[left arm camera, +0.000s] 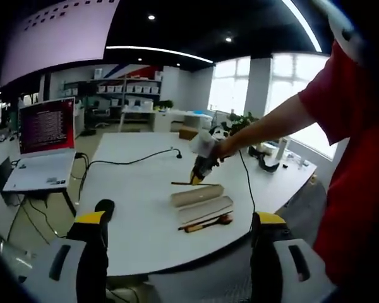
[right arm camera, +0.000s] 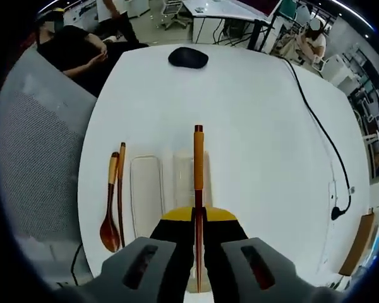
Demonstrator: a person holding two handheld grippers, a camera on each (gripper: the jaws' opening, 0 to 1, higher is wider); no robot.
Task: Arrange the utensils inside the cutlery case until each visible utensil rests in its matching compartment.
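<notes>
My right tool (right arm camera: pixel 198 237) grips a chopstick (right arm camera: pixel 198 170) above the case (right arm camera: pixel 188 169). Spoon (right arm camera: pixel 109 208) and second chopstick (right arm camera: pixel 120 189) wait on the worktop (right arm camera: pixel 252 113). My left tool (left arm camera: pixel 177 233) hangs released.

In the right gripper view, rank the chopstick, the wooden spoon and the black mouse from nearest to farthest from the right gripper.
1. The chopstick, clamped in the right gripper, pointing ahead.
2. The wooden spoon, on the table to the left of the case.
3. The black mouse, far ahead near the table's opposite edge.
</notes>
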